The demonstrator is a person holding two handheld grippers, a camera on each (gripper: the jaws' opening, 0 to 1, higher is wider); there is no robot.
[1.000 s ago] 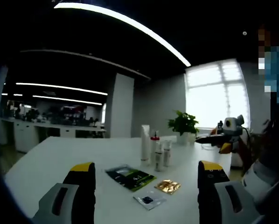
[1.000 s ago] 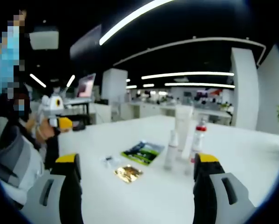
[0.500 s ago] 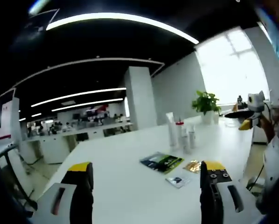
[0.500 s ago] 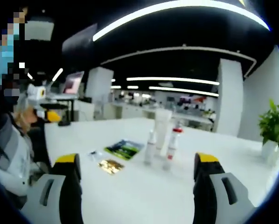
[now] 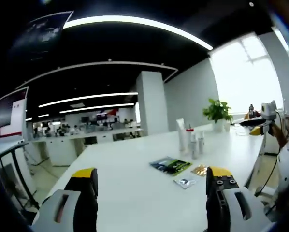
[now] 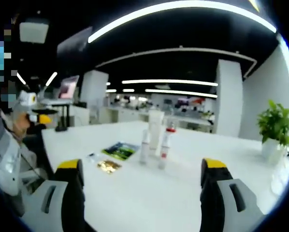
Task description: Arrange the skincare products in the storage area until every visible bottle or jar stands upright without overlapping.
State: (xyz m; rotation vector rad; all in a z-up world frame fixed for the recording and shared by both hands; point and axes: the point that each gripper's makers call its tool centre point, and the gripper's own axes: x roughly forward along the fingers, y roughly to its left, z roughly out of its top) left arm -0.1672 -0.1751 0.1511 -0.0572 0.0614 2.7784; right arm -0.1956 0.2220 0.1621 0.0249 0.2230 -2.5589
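Across the left gripper view, we hold our left gripper (image 5: 151, 200) wide open and empty, with the bottles (image 5: 190, 141) upright together far along the white table (image 5: 130, 188), sachets (image 5: 184, 170) flat nearby. From the right gripper view, our right gripper (image 6: 142, 198) gapes empty too; the standing looks done, perhaps crowded.

bottles (image 6: 155, 138): 4 upright; sachets (image 6: 108, 166): 3 flat; potted plant (image 6: 275, 128): 1; table (image 6: 183, 193): 1
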